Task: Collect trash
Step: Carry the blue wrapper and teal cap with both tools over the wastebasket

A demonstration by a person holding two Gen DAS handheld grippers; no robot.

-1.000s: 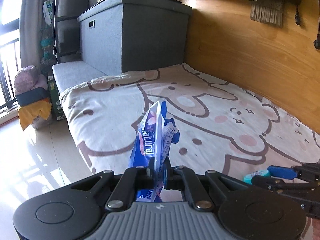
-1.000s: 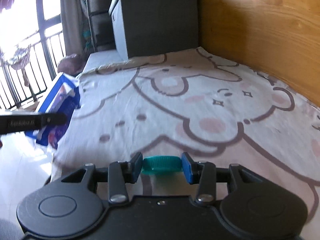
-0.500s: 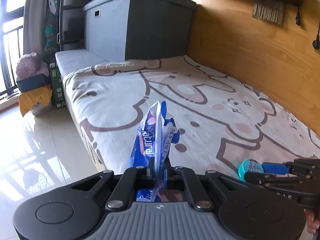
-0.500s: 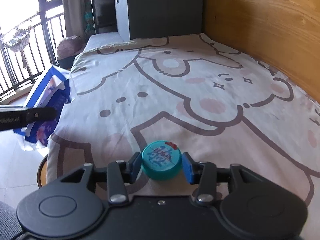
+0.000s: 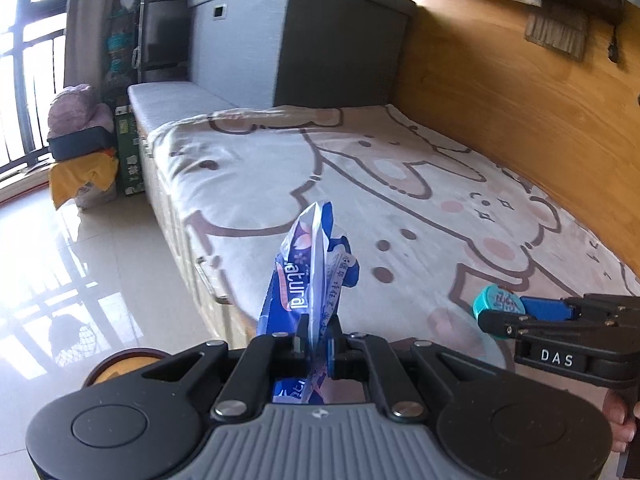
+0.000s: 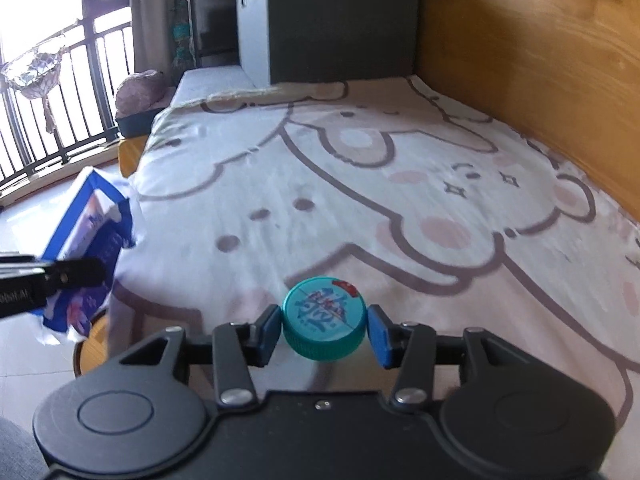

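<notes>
My left gripper (image 5: 316,340) is shut on a crumpled blue and white plastic wrapper (image 5: 308,276) that stands up between its fingers, above the bed's near edge. The wrapper also shows at the left of the right wrist view (image 6: 92,240). My right gripper (image 6: 324,330) is shut on a teal bottle cap (image 6: 324,322) with blue print on top, held over the bedsheet. The cap and right gripper also show at the right of the left wrist view (image 5: 496,304). A round wooden bin rim (image 5: 124,362) shows on the floor below the left gripper.
The bed (image 6: 360,184) with a pink bear-print sheet fills the middle. A wooden wall (image 5: 520,112) runs along its right side. A grey storage box (image 5: 296,40) stands at its far end. Bags and a yellow cloth (image 5: 80,176) sit on the glossy floor at the left.
Both grippers have drawn back toward the bed's near edge, each still holding its item. The cap now tilts its printed top into view. The bin rim has come into view.
</notes>
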